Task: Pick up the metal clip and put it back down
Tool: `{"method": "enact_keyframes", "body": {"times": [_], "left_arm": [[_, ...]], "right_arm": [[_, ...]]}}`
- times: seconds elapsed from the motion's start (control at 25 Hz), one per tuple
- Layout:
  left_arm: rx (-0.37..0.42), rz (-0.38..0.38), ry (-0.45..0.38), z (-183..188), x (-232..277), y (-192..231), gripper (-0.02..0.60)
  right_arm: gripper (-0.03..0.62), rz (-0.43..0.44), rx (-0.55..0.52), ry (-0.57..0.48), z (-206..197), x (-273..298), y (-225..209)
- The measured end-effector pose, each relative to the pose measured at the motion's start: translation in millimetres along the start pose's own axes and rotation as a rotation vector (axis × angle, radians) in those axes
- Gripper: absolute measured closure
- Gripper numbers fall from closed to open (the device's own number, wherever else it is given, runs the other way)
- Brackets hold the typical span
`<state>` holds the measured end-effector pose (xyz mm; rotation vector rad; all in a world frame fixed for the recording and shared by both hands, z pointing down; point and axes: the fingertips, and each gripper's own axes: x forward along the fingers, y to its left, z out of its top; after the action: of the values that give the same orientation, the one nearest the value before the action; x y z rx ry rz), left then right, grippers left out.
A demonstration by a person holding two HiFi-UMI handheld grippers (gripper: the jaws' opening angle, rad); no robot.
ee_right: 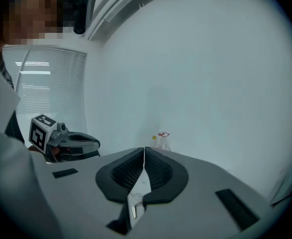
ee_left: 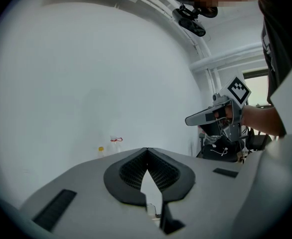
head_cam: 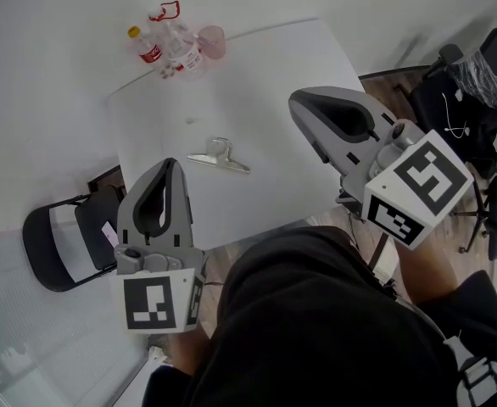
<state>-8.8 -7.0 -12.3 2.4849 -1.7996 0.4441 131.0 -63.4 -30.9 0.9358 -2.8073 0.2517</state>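
1. We judged the task to be at one of its ends: the silver metal clip with wire handles (head_cam: 219,156) lay flat on the white table (head_cam: 257,66), and neither tool had it. Whether the lift was ahead or the clip was already set back down, we could not tell.
2. The left gripper (head_cam: 173,164) had its jaws closed tip to tip with nothing between them, as its own view showed.
3. The right gripper (head_cam: 297,100) was likewise pressed together and empty.
4. Both tools hung above the table and pointed only slightly downward, toward the far wall rather than at the clip.
5. In the head view the clip sat between the two tips, nearer the left one and clear of both.
6. If the pickup was ahead, we reckoned one gripper would need to spread its jaws, tip downward and descend over the raised wire handle, since the flat body offered little to pinch.
7. The clear plastic bottles (head_cam: 149,47) and the pink cup (head_cam: 212,41) stood at the far edge, well apart from the clip.
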Motion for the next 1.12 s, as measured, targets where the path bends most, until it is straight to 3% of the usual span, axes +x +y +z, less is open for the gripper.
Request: {"method": "enact_keyframes", "body": {"times": [1.12], "left_arm": [[0.018,0.006,-0.010,12,7,5,0.560]], "right_arm": [[0.569,0.029,-0.004,-0.006,5,12,1]]}}
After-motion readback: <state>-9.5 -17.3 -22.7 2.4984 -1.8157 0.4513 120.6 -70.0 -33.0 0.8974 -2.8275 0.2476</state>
